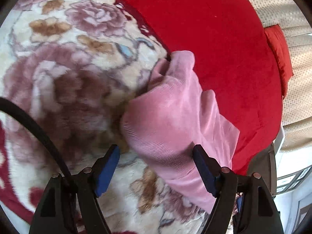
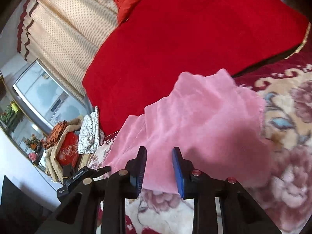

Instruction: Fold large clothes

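— While my left claw (image 1: 156,154) stands wide over the pink garment (image 1: 175,113), where does it lie?
— Bunched on the floral blanket (image 1: 68,68), at the red cover's (image 1: 204,29) edge.
— And my right claw (image 2: 159,156)?
— Narrow, pink cloth between its pads; whether they pinch it, I cannot tell.

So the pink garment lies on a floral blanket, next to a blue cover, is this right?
Not quite: the cover is red, not blue, as the left wrist view shows. The pink garment does lie on the floral blanket next to it.
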`<state>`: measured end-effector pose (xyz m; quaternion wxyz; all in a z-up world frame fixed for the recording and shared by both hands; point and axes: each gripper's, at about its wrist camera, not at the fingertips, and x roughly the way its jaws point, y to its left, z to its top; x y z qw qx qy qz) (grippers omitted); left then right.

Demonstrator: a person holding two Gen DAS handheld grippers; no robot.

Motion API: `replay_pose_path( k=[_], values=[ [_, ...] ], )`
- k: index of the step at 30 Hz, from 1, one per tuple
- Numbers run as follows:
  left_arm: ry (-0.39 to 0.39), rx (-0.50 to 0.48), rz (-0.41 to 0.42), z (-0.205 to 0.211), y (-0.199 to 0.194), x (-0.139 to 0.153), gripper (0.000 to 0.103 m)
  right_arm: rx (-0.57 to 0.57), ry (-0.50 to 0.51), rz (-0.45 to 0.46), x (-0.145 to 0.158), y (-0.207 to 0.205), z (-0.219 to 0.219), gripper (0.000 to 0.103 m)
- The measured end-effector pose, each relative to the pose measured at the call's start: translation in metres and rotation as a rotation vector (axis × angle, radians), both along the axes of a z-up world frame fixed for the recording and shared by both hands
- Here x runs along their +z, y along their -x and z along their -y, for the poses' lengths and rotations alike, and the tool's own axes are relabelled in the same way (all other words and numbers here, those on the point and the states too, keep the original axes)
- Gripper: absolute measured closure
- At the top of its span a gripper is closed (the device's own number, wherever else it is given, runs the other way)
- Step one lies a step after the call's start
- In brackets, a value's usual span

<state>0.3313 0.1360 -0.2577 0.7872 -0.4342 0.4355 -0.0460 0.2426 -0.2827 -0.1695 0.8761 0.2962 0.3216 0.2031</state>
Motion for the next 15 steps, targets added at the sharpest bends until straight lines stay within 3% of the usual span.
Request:
replay_pose_path(
  k=[3, 4, 5, 8, 13, 15],
  values=[
    [-0.063, 0.007, 0.049, 0.008, -0.006, 0.003, 0.033, -0.016, 0.027, -0.087, -0.023, -0.024, -0.009, 0.078],
    [-0.076, 0.014, 0.05, 0.009, -0.008, 0.003, 0.033, -0.027, 0.03, -0.158, -0.042, -0.036, -0.008, 0.096],
    [-0.072, 0.02, 0.047, 0.009, -0.012, 0.001, 0.033, -0.04, 0.015, -0.199, -0.057, -0.043, -0.004, 0.1],
    [-0.036, 0.049, 0.038, 0.008, -0.015, -0.002, 0.031, -0.023, -0.111, -0.185, -0.072, -0.044, 0.011, 0.103],
    [-0.047, 0.065, 0.028, 0.013, -0.022, -0.004, 0.029, -0.013, -0.1, -0.166, -0.073, -0.043, 0.009, 0.103],
    [-0.099, 0.057, 0.036, 0.017, -0.021, 0.0, 0.047, -0.011, -0.093, -0.149, -0.073, -0.042, 0.008, 0.103]
  ],
)
